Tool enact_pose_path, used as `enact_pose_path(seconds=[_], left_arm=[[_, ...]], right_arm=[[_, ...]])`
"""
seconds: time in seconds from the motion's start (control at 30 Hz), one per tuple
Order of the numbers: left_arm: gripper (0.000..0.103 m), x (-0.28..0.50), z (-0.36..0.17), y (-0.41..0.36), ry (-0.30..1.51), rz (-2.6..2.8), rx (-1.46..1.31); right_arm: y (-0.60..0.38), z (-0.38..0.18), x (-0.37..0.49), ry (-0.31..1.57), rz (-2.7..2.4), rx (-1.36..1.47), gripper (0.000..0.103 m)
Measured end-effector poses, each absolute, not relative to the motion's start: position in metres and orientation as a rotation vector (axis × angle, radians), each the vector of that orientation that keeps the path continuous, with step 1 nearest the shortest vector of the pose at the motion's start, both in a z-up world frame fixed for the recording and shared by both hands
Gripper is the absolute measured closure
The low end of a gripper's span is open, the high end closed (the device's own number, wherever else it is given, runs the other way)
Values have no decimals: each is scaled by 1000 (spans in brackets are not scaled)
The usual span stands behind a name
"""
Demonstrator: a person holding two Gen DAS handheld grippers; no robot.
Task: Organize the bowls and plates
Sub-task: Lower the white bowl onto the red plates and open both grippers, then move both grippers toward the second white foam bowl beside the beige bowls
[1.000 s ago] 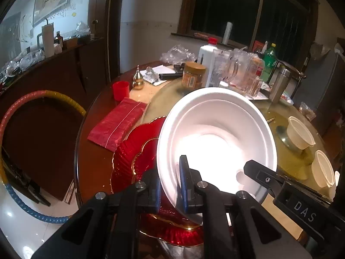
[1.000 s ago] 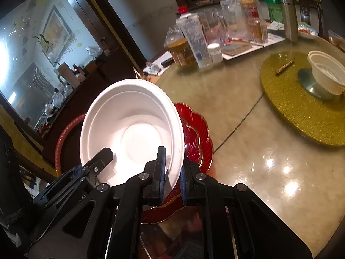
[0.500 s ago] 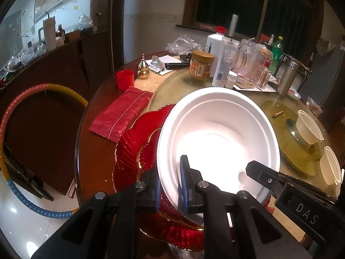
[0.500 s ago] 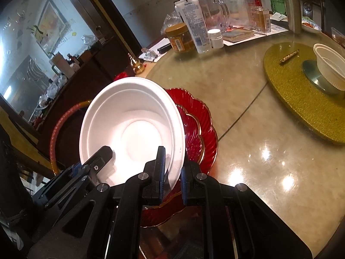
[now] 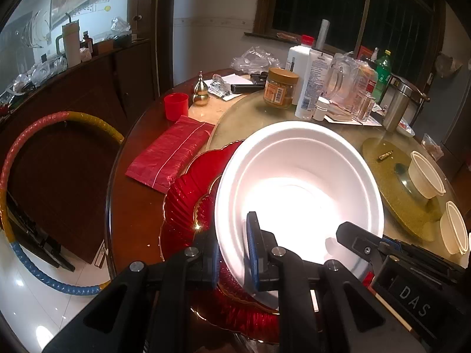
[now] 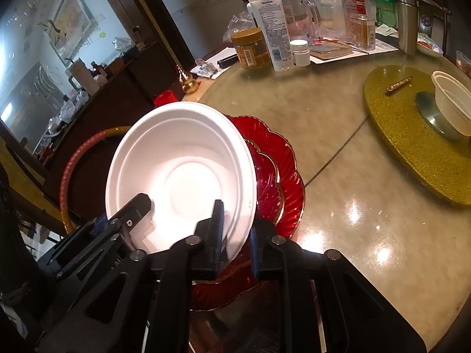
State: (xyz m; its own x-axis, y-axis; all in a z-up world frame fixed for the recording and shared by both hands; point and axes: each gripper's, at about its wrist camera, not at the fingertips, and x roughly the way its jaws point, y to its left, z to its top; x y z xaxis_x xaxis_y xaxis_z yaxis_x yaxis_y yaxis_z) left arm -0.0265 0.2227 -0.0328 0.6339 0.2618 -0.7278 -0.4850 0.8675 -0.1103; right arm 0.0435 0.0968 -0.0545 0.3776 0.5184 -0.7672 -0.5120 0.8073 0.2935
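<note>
Left wrist view: red packet at 10 o'clock of the white bowl, jars and bottles at 12, two small white cups on a gold mat at 3. Bowl is large, plain, glossy, tilted over stacked red plates at the table edge. Left gripper pinches its near rim. Right gripper straddles the opposite rim, its jaws just eased slightly wider.

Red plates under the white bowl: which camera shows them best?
The right wrist view: the red plates show two stacked gold-edged rims beside the white bowl. In the left wrist view the bowl hides more, leaving only their left and near edges.
</note>
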Motion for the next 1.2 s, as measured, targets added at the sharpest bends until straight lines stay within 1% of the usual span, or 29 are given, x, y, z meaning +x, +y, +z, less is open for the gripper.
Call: enact_pose_path(seconds=[0.07, 0.1, 0.13, 0.17, 0.2, 0.27, 0.37, 0.43, 0.53, 0.57, 0.63, 0.73, 0.8, 0.87, 1.13, 1.17, 1.2], left_arm=[[87, -26, -33, 223, 777, 439, -312], [87, -26, -32, 223, 778, 444, -310], [86, -26, -32, 224, 778, 451, -308], [79, -27, -31, 225, 777, 458, -310], [66, -27, -31, 226, 774, 460, -315], [51, -29, -28, 227, 756, 465, -323], [49, -31, -24, 226, 737, 479, -318], [46, -32, -22, 226, 733, 488, -313], [31, -34, -20, 225, 725, 510, -303], [21, -35, -19, 225, 722, 521, -298], [20, -36, -17, 225, 712, 549, -285], [20, -38, -13, 225, 704, 579, -273], [20, -40, -10, 224, 696, 587, -273], [20, -41, -7, 222, 686, 587, -270], [19, -42, 9, 199, 631, 511, -245], [18, -41, 12, 192, 613, 485, -238], [14, -41, 15, 187, 601, 466, -234]], right_arm=[[98, -54, 43, 981, 648, -10, 86], [98, -54, 43, 977, 643, -19, 84], [97, -52, 42, 968, 638, -22, 73], [97, -51, 41, 960, 635, -23, 60], [96, -49, 40, 949, 634, -23, 56], [94, -45, 38, 926, 631, -25, 55], [89, -40, 37, 902, 622, -15, 55], [86, -39, 38, 898, 620, 3, 55], [77, -37, 39, 893, 623, 47, 54], [75, -36, 39, 892, 625, 58, 48], [70, -35, 40, 889, 629, 83, 41], [66, -34, 39, 887, 639, 98, 39], [63, -33, 40, 887, 648, 111, 34], [59, -33, 40, 885, 654, 124, 22], [38, -29, 40, 850, 618, 119, 22], [34, -29, 40, 843, 602, 111, 21], [29, -29, 40, 839, 582, 96, 21]])
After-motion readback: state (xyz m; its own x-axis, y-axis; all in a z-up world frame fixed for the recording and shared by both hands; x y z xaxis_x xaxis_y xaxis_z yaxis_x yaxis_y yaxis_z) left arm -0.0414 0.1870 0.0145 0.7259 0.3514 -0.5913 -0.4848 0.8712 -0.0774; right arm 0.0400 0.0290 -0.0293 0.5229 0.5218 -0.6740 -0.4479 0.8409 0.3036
